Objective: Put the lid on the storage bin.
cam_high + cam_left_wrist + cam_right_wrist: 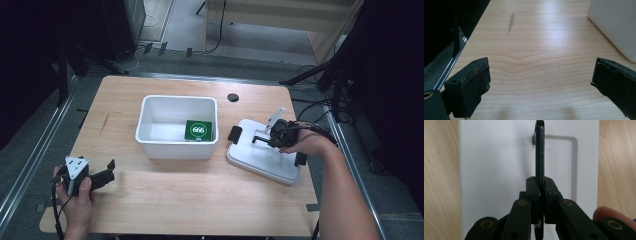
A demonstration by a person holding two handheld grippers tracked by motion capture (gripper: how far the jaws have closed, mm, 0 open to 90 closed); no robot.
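The right gripper (541, 185) pinches the lid's black handle (539, 150), its long axis running straight ahead between the jaws; the white bin (176, 145) lies leftward, the wide-open left gripper (107, 170) idle

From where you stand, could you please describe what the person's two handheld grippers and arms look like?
Both are black two-jaw tools. The left gripper carries a grey three-cornered plate with dark dots and trails a black cable; its pads look fabric-covered and frayed. The right gripper has black linkage bars with brass-coloured pivots and black cables. Both forearms are bare, with no sleeves visible.
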